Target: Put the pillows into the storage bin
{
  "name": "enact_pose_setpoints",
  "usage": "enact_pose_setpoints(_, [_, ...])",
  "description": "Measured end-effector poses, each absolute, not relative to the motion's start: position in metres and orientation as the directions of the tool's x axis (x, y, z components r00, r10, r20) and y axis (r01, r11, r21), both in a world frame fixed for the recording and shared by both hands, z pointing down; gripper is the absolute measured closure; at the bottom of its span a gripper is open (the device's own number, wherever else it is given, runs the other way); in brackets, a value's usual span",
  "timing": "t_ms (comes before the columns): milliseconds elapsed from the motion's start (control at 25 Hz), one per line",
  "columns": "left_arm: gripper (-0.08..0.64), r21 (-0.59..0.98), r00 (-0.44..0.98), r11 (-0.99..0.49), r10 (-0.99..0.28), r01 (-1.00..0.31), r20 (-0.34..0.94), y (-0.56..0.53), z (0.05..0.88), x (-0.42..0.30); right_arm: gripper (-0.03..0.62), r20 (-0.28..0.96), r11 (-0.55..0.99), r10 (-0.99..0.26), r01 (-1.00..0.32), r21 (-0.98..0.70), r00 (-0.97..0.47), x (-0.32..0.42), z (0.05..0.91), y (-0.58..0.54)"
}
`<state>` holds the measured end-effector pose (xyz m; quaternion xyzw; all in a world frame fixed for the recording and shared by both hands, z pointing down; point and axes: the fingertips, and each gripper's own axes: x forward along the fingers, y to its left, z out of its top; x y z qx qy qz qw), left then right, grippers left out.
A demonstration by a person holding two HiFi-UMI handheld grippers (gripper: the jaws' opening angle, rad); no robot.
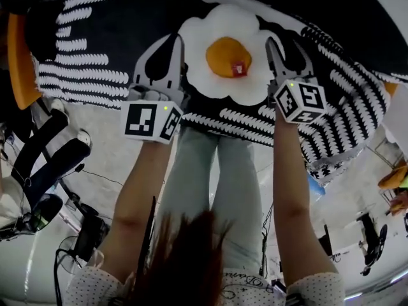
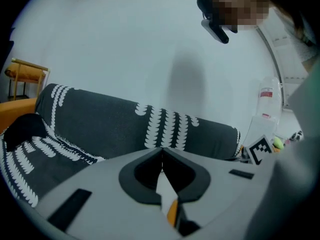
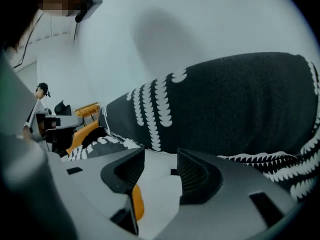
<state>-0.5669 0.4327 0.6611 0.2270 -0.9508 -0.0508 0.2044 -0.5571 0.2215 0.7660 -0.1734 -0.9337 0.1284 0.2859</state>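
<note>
- Nearest us, at the front edge of the sofa (image 1: 115,30), the left gripper (image 1: 173,42) had its jaws clenched tip to tip. We saw nothing pinched between them, only white and orange showing underneath.
- The right gripper (image 1: 287,53) stood with its jaws apart. White cloth showed in the gap, and the pads were not pressing on it.
- Between the two grippers lay the fried-egg pillow (image 1: 220,53), flat on the seat just behind the front edge. It was a little wider side to side than front to back, so its long axis ran from one gripper toward the other.
- We judged both hands about equally near, the left tip at the left lobe and the right just beside the right lobe. With its jaws released, the right looked readier to take hold.
- Bare seat lay on either side of the pillow. Beyond it the sofa back rose against the wall, so up and toward us seemed the free way out.
- The storage bin showed in no view, and we could not tell which way it lay.
</note>
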Motion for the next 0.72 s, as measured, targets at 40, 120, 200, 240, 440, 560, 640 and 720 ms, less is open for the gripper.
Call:
enact_pose_setpoints(40, [0.557,0.189,-0.81,0.892,-0.452,-0.41,0.374,0.437,0.669,-0.567,0.37,0.502,0.91,0.39,0.241,-0.337,-0.772,-0.557,0.775,0.227])
enact_pose_setpoints(120, [0.557,0.199,-0.804,0.893,-0.45,-0.404,0.388,0.435,0.681,-0.571,0.317,0.533,0.915,0.375,0.211,-0.344,-0.759,-0.559,0.793,0.227])
enact_pose_setpoints(200, [0.557,0.202,-0.796,0.892,-0.453,-0.405,0.402,0.424,0.691,-0.577,0.254,0.56,0.909,0.383,0.191,-0.372,-0.734,-0.562,0.811,0.219])
enact_pose_setpoints(240, [0.557,0.199,-0.79,0.89,-0.457,-0.411,0.41,0.418,0.697,-0.579,0.215,0.569,0.904,0.393,0.189,-0.384,-0.722,-0.563,0.821,0.216])
enact_pose_setpoints(440, [0.557,0.183,-0.758,0.884,-0.464,-0.431,0.459,0.412,0.72,-0.578,0.067,0.619,0.914,0.397,0.232,-0.333,-0.678,-0.563,0.849,0.213])
enact_pose_setpoints(560, [0.557,0.176,-0.752,0.886,-0.459,-0.43,0.473,0.422,0.726,-0.577,0.053,0.632,0.906,0.396,0.172,-0.387,-0.666,-0.562,0.862,0.208])
enact_pose_setpoints(640, [0.557,0.174,-0.748,0.883,-0.462,-0.435,0.477,0.425,0.727,-0.576,0.068,0.649,0.889,0.422,0.145,-0.435,-0.633,-0.556,0.87,0.208])
enact_pose_setpoints(720, [0.557,0.172,-0.745,0.882,-0.465,-0.439,0.478,0.427,0.728,-0.577,0.144,0.663,0.877,0.452,0.161,-0.453,-0.596,-0.553,0.874,0.213])
